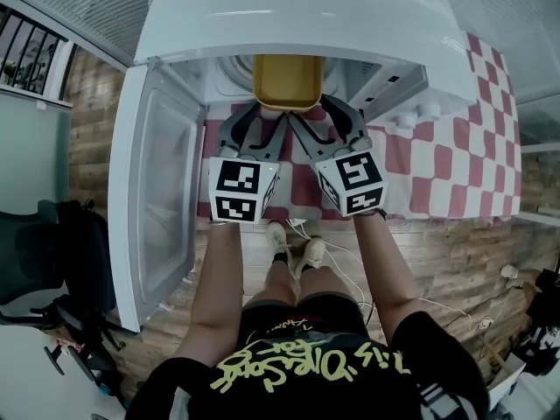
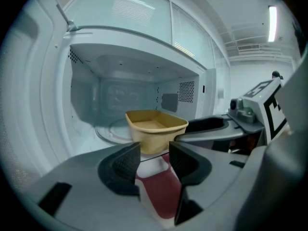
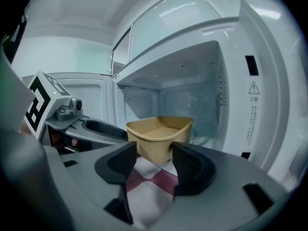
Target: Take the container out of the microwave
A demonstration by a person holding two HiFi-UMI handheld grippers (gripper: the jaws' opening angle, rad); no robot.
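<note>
plainly, left gripper point(image 2: 154, 152) and right gripper point(image 3: 154, 152) both gape wide, nothing pinched. tan container point(image 1: 286, 81) sits just past their tips, at the microwave point(image 1: 306, 16) mouth. best: pinch near wall evenly, keep level, draw straight out.

A smooth, matt tan container point(image 1: 286, 81) is seen at twelve o'clock in a glossy white microwave point(image 1: 306, 16), with wood-grain floor planks point(image 1: 455, 252) at four o'clock.

Both arms reach forward side by side, left gripper point(image 1: 267, 117) and right gripper point(image 1: 312, 113) jaws apart.
</note>
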